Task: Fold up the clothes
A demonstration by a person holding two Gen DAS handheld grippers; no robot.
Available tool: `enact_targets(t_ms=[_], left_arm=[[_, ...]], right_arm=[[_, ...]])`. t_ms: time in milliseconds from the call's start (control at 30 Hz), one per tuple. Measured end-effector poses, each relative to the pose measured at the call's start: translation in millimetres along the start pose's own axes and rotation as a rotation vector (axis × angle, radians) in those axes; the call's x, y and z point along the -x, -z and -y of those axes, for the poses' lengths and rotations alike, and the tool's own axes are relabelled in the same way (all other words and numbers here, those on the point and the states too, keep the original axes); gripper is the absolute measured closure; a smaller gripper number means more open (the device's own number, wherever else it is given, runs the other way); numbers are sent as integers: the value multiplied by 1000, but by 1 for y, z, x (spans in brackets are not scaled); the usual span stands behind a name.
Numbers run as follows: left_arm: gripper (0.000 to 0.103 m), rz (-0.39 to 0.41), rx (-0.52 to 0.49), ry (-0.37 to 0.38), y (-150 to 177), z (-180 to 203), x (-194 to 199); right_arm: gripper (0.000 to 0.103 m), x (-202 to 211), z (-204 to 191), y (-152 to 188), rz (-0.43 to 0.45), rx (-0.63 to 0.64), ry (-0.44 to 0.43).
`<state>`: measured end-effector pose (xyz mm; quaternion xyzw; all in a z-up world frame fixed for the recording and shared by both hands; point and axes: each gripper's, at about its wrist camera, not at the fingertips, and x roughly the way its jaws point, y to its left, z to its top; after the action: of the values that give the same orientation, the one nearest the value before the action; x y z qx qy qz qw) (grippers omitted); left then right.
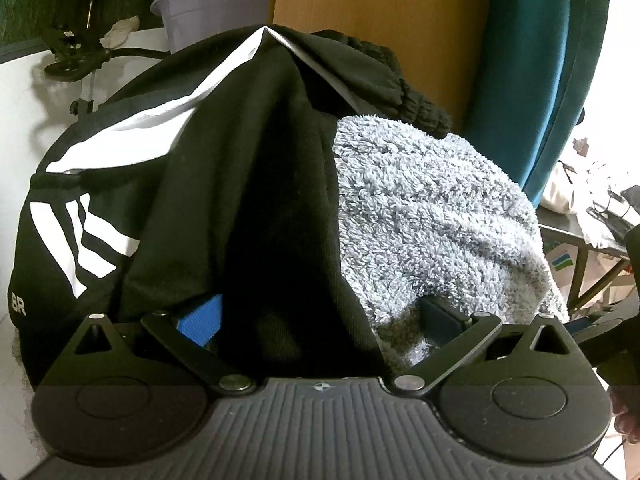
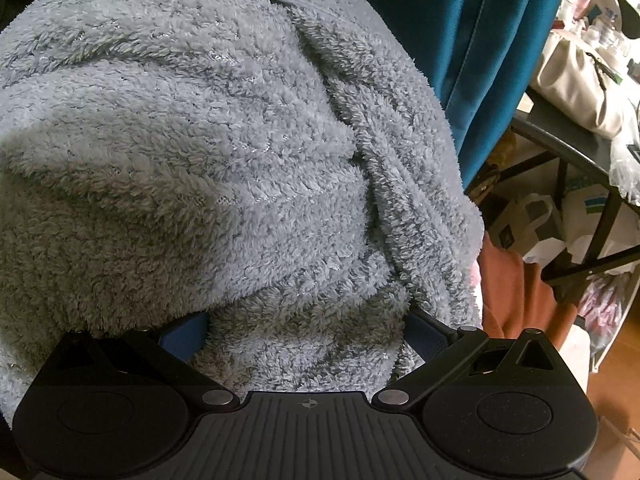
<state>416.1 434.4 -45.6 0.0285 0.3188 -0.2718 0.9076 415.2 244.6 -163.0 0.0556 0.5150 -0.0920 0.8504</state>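
A black garment point(image 1: 224, 168) with white stripes and a white logo lies heaped in the left wrist view. It drapes down over my left gripper point(image 1: 320, 312). That gripper's blue-padded fingers point(image 1: 202, 322) stand wide apart, open, their tips buried under the cloth. A grey fluffy fleece point(image 1: 432, 208) lies right of the black garment, partly over the right finger. In the right wrist view the grey fleece point(image 2: 208, 140) fills nearly everything. My right gripper point(image 2: 306, 328) is open, pushed into the fleece, with pile bunched between its fingers point(image 2: 426, 334). A black ribbed knit point(image 1: 404, 88) sits behind.
A grey-purple bucket point(image 1: 216, 8) and a black stand point(image 1: 76, 52) are on the white surface at back left. A wooden panel point(image 1: 380, 20) and teal fabric point(image 1: 540, 60) rise behind. At right stands a black-framed table point(image 2: 568, 148) with a beige bag point(image 2: 576, 80); orange cloth point(image 2: 516, 292) lies below.
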Motion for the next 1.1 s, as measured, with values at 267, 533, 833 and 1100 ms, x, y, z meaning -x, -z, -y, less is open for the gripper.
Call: enact_targets(t_ms=[267, 533, 833, 1100], left_arm=[[0, 28, 66, 79, 4, -20, 5], [0, -6, 317, 53, -7, -30, 11], [0, 139, 1177, 532, 53, -140, -1], [0, -62, 794, 466, 11, -129, 0]], right_arm=[[1, 0, -1, -2, -12, -34, 3], [1, 0, -1, -4, -32, -37, 10], [1, 1, -3, -4, -35, -43, 23], [1, 0, -4, -7, -38, -35, 26]])
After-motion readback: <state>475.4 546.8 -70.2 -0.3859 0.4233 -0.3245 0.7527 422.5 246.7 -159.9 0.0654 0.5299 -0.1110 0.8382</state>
